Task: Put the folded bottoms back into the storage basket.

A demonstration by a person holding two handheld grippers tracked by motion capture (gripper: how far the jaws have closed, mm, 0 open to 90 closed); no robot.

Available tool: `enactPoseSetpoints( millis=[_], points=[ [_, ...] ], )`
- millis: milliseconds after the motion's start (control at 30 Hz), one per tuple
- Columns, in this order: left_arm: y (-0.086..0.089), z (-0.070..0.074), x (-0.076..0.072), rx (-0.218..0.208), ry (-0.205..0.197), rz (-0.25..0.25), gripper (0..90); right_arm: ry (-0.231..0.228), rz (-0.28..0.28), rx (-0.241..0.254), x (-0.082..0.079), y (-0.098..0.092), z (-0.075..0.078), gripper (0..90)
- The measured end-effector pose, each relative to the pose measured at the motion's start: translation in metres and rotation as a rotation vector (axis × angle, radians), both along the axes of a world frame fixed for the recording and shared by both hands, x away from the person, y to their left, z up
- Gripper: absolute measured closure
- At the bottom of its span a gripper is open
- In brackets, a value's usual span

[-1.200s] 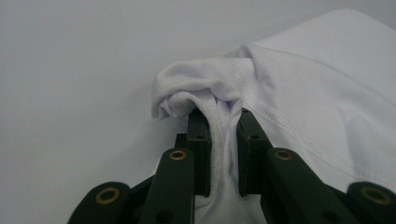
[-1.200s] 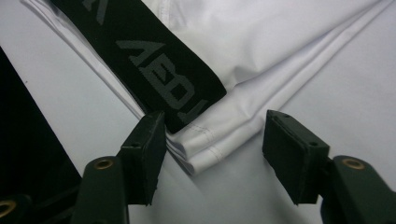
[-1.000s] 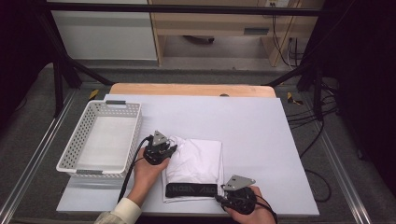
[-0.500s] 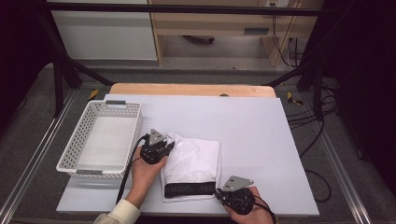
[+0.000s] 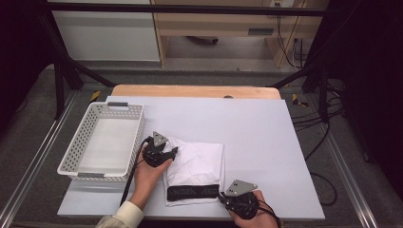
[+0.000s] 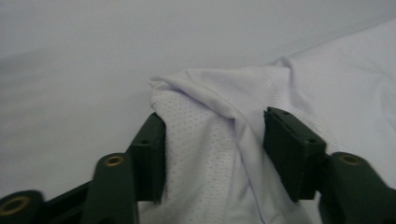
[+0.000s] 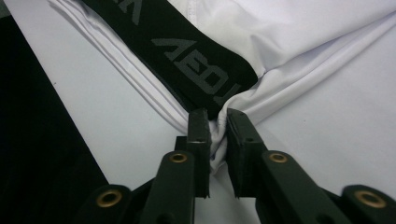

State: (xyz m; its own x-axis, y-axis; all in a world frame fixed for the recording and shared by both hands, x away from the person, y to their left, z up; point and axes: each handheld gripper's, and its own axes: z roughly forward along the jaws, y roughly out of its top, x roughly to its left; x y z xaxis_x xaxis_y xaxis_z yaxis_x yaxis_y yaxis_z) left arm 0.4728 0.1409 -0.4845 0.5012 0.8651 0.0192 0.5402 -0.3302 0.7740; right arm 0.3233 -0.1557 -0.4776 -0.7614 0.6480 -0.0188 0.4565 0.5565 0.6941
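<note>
A folded white garment (image 5: pixel 197 164) with a black lettered waistband (image 5: pixel 192 192) lies on the white table (image 5: pixel 256 137). My left gripper (image 5: pixel 171 153) is at its far left corner. In the left gripper view its jaws have just been opening and now stand apart (image 6: pixel 215 149), with a loose fold of white mesh cloth (image 6: pixel 210 107) lying between them. My right gripper (image 5: pixel 222 199) is at the near right corner. Its jaws (image 7: pixel 218 135) have just eased open slightly, but they still pinch the white cloth beside the waistband's end (image 7: pixel 187 51).
A white slatted basket (image 5: pixel 138 137) stands empty at the left of the table, close to my left hand. Bare table stretches to the right and beyond the garment. The table's near edge runs just under my right hand.
The left gripper's jaws have opened off the garment's far left corner, and the cloth there has settled flatter. The right hand has stayed in place at the waistband corner.
</note>
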Motion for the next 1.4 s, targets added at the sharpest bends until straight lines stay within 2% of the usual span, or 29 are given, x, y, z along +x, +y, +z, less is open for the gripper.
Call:
enactPoseSetpoints(
  millis=[100, 167, 233, 267, 333, 467, 567, 633, 700, 833, 967, 1067, 1133, 1400],
  points=[
    [0.0, 0.0, 0.001, 0.013, -0.002, 0.009, 32.4, 0.006, -0.017, 0.004, 0.0, -0.002, 0.001, 58.7],
    [0.001, -0.001, 0.003, -0.01, 0.02, 0.006, 30.4, 0.012, -0.036, 0.011, 0.0, -0.004, 0.0, 48.4],
    [0.001, -0.001, 0.003, -0.033, 0.031, -0.018, 38.2, 0.014, -0.051, 0.006, 0.001, -0.005, -0.001, 43.9],
    [-0.001, -0.001, 0.002, -0.031, 0.027, -0.025, 41.3, 0.014, -0.06, 0.006, 0.002, -0.004, -0.001, 43.7],
    [-0.004, 0.0, 0.0, -0.037, 0.023, -0.066, 52.4, 0.019, -0.057, 0.012, 0.005, -0.003, -0.002, 48.1],
    [-0.008, 0.0, -0.001, -0.039, 0.021, -0.095, 66.8, 0.015, -0.047, 0.022, 0.007, -0.003, -0.002, 58.6],
    [-0.011, 0.0, -0.003, -0.027, 0.007, -0.106, 73.7, 0.019, -0.021, 0.031, 0.007, -0.003, -0.002, 73.6],
    [-0.012, 0.0, -0.005, -0.018, -0.007, -0.106, 77.7, 0.023, -0.011, 0.03, 0.007, 0.0, -0.001, 78.9],
    [-0.012, 0.003, -0.007, -0.016, -0.025, -0.108, 79.1, 0.022, -0.004, 0.026, 0.007, 0.0, -0.001, 81.0],
    [-0.01, 0.016, -0.015, -0.047, -0.08, -0.113, 80.5, 0.032, -0.01, 0.037, 0.007, 0.0, 0.002, 82.8],
    [-0.014, 0.03, -0.025, -0.031, -0.129, -0.154, 80.8, 0.034, -0.017, 0.06, 0.005, 0.0, 0.006, 83.3],
    [-0.017, 0.036, -0.028, -0.023, -0.15, -0.179, 80.8, 0.034, -0.012, 0.063, 0.006, 0.0, 0.008, 83.5],
    [-0.019, 0.039, -0.03, -0.032, -0.156, -0.188, 80.8, 0.043, -0.013, 0.065, 0.006, 0.0, 0.008, 83.5],
    [-0.026, 0.044, -0.043, -0.026, -0.177, -0.228, 80.7, 0.035, 0.002, 0.068, 0.006, 0.001, 0.01, 83.6]
  ],
)
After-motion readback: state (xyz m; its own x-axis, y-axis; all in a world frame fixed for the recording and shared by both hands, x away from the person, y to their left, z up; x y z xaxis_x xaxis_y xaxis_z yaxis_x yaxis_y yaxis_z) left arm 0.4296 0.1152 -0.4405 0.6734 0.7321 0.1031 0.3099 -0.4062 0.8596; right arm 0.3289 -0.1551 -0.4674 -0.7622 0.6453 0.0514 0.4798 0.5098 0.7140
